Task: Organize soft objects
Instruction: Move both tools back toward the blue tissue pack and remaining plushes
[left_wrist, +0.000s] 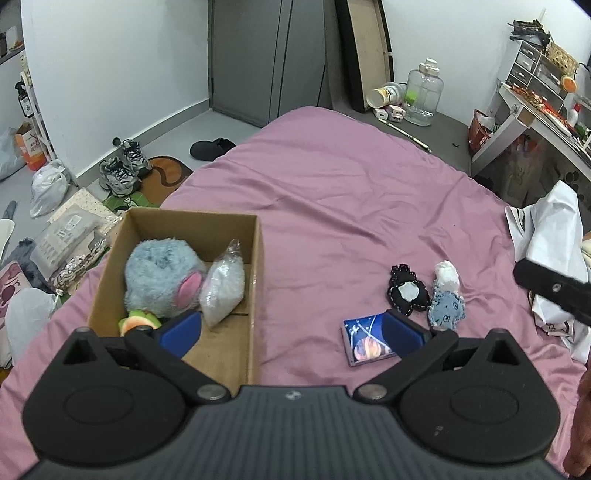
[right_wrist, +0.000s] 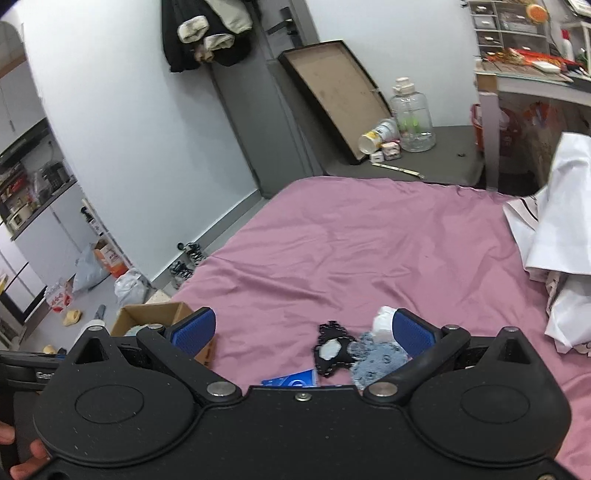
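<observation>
A cardboard box (left_wrist: 255, 258) stands on the pink bed at the left. It holds a fluffy grey-blue plush (left_wrist: 162, 273), a clear bag of white filling (left_wrist: 223, 288) and a green-orange soft toy (left_wrist: 138, 320). My left gripper (left_wrist: 291, 334) is open and empty above the bed between the box and a small space-print book (left_wrist: 364, 341). A black soft toy (left_wrist: 406, 293), a blue-grey soft toy (left_wrist: 446, 308) and a white soft piece (left_wrist: 447, 275) lie to the right. My right gripper (right_wrist: 304, 330) is open and empty above the black toy (right_wrist: 332, 349) and blue-grey toy (right_wrist: 376, 363).
White clothes (left_wrist: 550, 251) lie on the bed's right side. The bed edge (left_wrist: 177, 188) drops to a cluttered floor with shoes (left_wrist: 123, 170) and bags on the left. A desk (left_wrist: 532, 122) stands at the far right, and a clear jug (left_wrist: 424, 94) beyond the bed.
</observation>
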